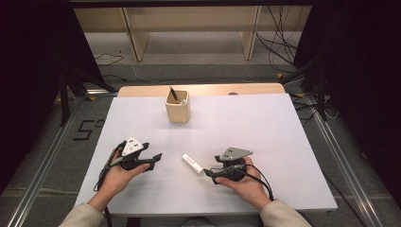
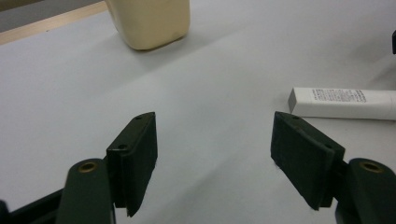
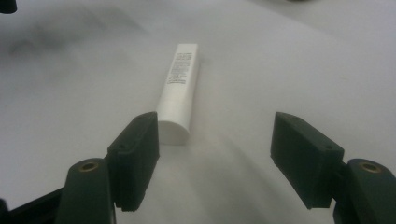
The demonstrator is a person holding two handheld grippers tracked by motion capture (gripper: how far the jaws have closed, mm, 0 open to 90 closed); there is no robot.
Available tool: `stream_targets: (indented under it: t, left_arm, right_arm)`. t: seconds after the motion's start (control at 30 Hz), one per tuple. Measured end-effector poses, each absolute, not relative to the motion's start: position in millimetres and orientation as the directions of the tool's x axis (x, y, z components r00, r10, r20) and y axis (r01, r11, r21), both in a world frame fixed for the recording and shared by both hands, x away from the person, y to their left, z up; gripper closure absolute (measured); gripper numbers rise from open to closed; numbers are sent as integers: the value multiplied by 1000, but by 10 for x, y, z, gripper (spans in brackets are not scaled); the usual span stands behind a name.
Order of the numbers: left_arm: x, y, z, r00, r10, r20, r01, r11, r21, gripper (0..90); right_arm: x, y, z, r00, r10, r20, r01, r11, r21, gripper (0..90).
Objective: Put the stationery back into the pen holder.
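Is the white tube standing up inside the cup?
No, the white tube lies flat on the table, well apart from the cup, near the right claw.

Lab: floor rails point(image 1: 45, 163), loose cables point(image 1: 279, 45)

The surface point(image 1: 265, 123) is a rectangular top covered by a plain white sheet; a strip of light wood shows along its far edge. Two items rest directly on it. A cream-coloured square holder point(image 1: 178, 108) stands upright near the far edge, left of centre, with a dark pen point(image 1: 174, 94) leaning inside it. A white tube point(image 1: 192, 163) with small printed text lies flat on its side in the near half, roughly central and angled diagonally, well apart from the holder. In the right gripper view the tube's rounded cap end points toward the camera.
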State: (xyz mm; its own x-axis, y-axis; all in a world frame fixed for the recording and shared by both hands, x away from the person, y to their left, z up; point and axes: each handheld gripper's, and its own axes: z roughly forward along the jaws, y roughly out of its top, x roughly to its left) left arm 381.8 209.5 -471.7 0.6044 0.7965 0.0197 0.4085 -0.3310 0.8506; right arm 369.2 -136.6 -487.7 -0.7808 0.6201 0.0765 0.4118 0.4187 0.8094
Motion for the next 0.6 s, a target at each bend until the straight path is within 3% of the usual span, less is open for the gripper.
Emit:
stream_targets:
  t: [0.6]
  left_arm:
    - [3826,2076,-4731,609,793,20,410,-336,848,324]
  right_arm:
    - [3650,-1107,-4931,-776,629,57,412,436,800,348]
